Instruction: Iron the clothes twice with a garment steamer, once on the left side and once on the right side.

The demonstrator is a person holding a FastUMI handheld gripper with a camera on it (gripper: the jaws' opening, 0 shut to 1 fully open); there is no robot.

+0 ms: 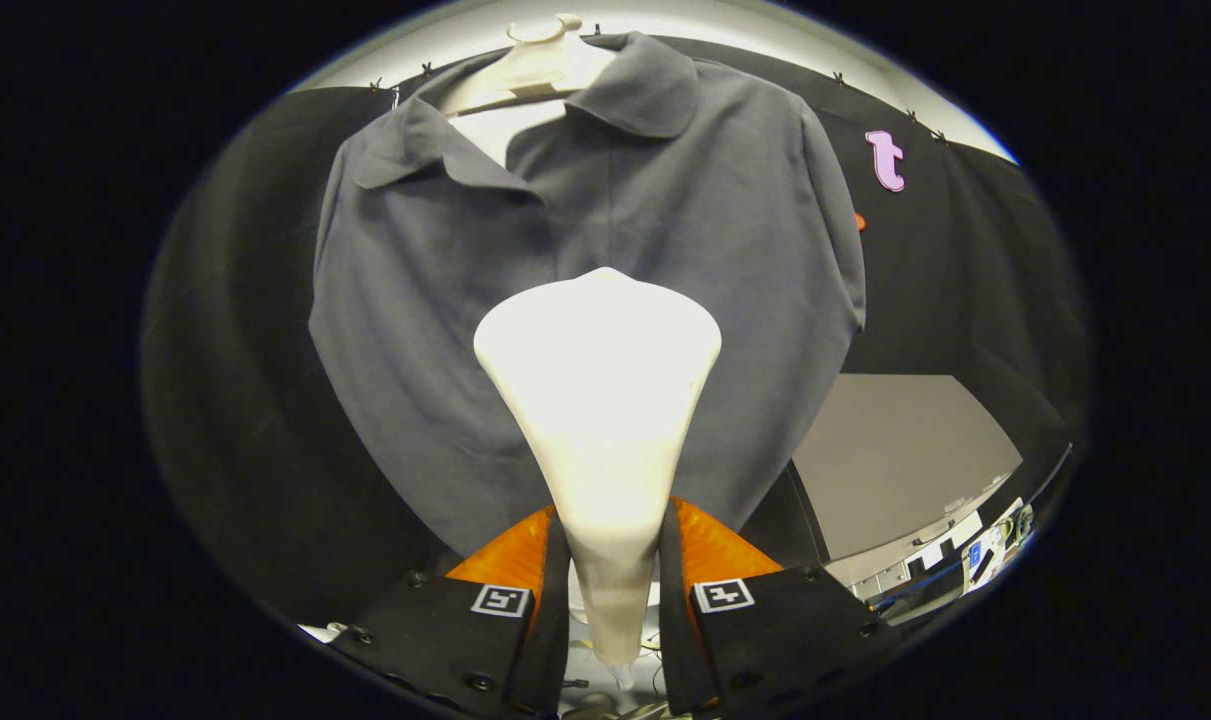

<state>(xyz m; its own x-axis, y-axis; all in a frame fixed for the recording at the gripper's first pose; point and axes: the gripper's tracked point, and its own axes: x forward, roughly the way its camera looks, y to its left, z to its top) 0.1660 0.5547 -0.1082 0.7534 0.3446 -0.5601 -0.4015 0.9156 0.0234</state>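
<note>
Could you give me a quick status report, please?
Hand-held gripper shut on steamer. Steamer head facing grey shirt on hanger. Nothing between them.

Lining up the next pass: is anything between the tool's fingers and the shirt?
Only the white garment steamer. In the gripper view the tool is shut on its neck, and its wide head rises ahead of the fingers against the grey shirt on the hanger.

I see a pale hanger [537, 62] up top, its hook against the white ceiling strip [725, 30]. Black cloth wall [255, 330] runs behind, pinned along its upper edge with small clips [427, 69]. Lower right, a grey tabletop [895, 455] meets the cloth. Past its near edge I see a clutter of cables and small gear [990, 550], too small to identify.
</note>
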